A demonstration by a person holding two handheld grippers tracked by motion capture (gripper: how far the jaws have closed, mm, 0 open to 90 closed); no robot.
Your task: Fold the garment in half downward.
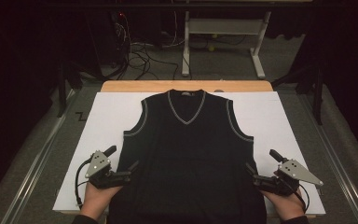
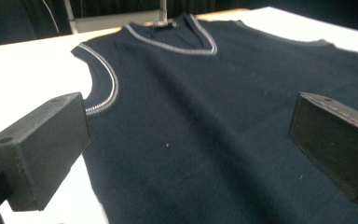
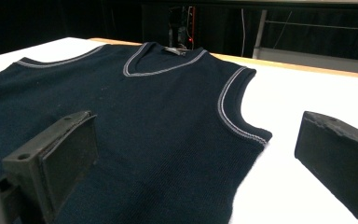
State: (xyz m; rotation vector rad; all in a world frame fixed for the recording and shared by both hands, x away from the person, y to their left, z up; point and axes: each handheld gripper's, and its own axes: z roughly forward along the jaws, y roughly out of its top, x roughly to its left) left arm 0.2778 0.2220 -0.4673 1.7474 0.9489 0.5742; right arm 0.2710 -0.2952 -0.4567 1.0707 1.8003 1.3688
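Left tool (image 1: 129, 171) and right tool (image 1: 254, 173) both gaping wide, nothing gripped, one at each side edge of the dark vest (image 1: 186, 154) near its hem. Vest lies flat between them on the white-covered counter (image 1: 112, 112), neck far from both tools. Symmetric stance looks like setup for a two-sided pinch, likely a fold.

hand-held gripper (image 1: 129, 171) | black jaws | grey triangular plate | black cable

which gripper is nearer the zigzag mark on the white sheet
Left. The left gripper sits at the vest's left edge, the same side as the zigzag mark; the right gripper is across the vest.
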